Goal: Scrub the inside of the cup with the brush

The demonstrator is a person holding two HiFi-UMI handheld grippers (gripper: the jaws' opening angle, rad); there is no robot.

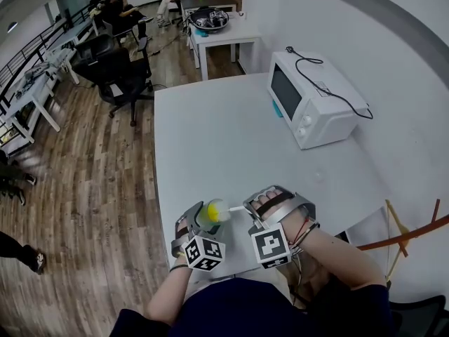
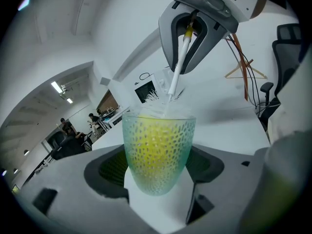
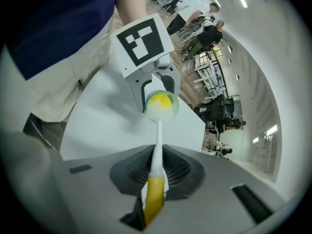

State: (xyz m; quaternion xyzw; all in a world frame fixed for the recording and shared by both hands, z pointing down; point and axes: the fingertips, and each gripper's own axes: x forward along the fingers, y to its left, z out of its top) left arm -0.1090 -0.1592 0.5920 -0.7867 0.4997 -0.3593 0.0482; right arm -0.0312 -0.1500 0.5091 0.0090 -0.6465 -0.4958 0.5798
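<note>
We hold the cup (image 2: 158, 150) clamped between the jaws of our left gripper (image 1: 200, 229), its mouth facing the right gripper (image 1: 263, 206). That one is closed on the yellow end of the brush (image 3: 156, 179), whose long white handle runs straight out from its jaws to the cup's mouth, directly ahead of it. The bristles sit at the rim. We judge the scrub must follow that axis, pushing deeper toward the left gripper
</note>
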